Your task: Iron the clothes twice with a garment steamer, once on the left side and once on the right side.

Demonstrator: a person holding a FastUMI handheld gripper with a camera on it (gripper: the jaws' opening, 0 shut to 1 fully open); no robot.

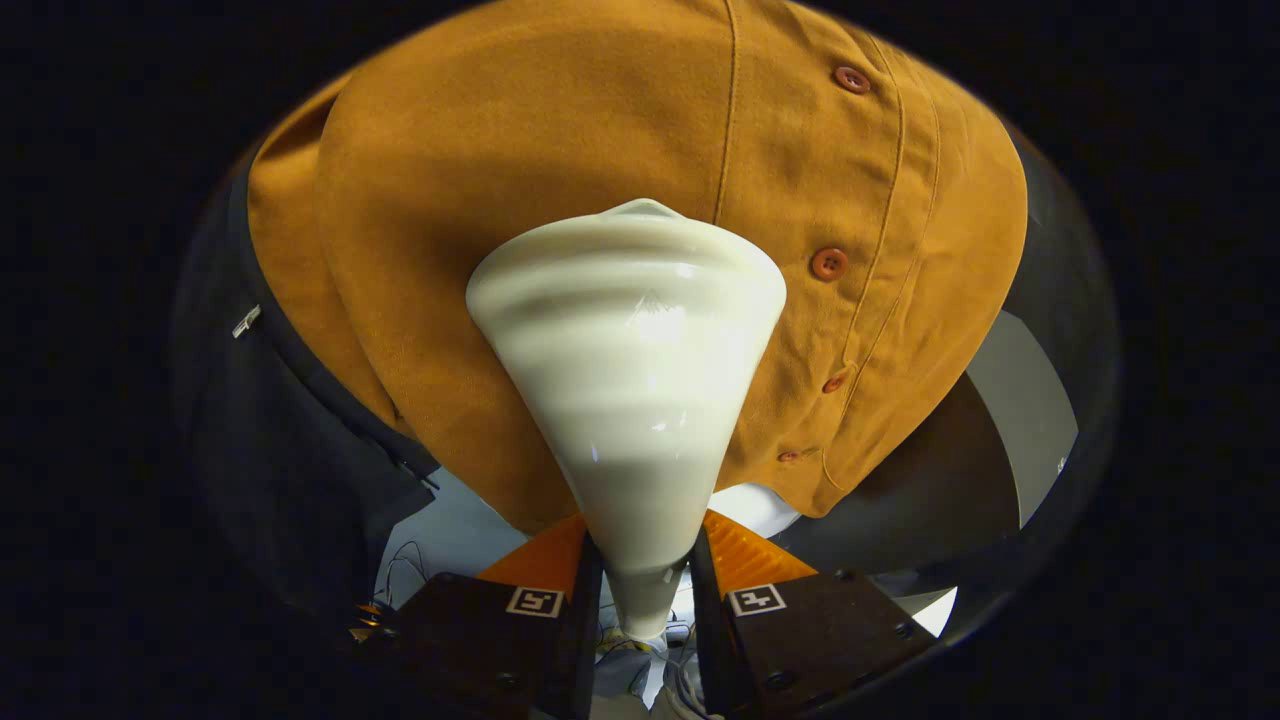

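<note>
Gripper view looks along the two fingers toward a mustard-brown shirt [600,150] that hangs close ahead and takes up most of what lies beyond them. The gripper [645,560] is clenched on the garment steamer [630,370]: its two fingers [545,555] press from either side on the narrow lower neck of the cream-white steamer, which sits squarely between them. From that neck the steamer widens upward and away into a broad, rounded cone head, glossy, with a bright highlight on its near face. The wide end of the head meets the shirt's cloth at about the middle of the front panel; whether it truly touches the fabric or sits just off it cannot be told. The tool points straight ahead along the fingers, so the gripper is aimed squarely at the garment, tilted a little upward.

The shirt's button placket runs down just to the right of the steamer head, with a row of reddish-brown buttons [828,263] on it, one near the top, one level with the head, and smaller ones lower near the hem. A stitched seam runs down the cloth just above the steamer head. The hem curves below the head on both sides. To the left of the shirt hangs a dark garment [290,470], partly tucked behind the shirt's edge, with a small metal zip pull [246,320] on it.
</note>
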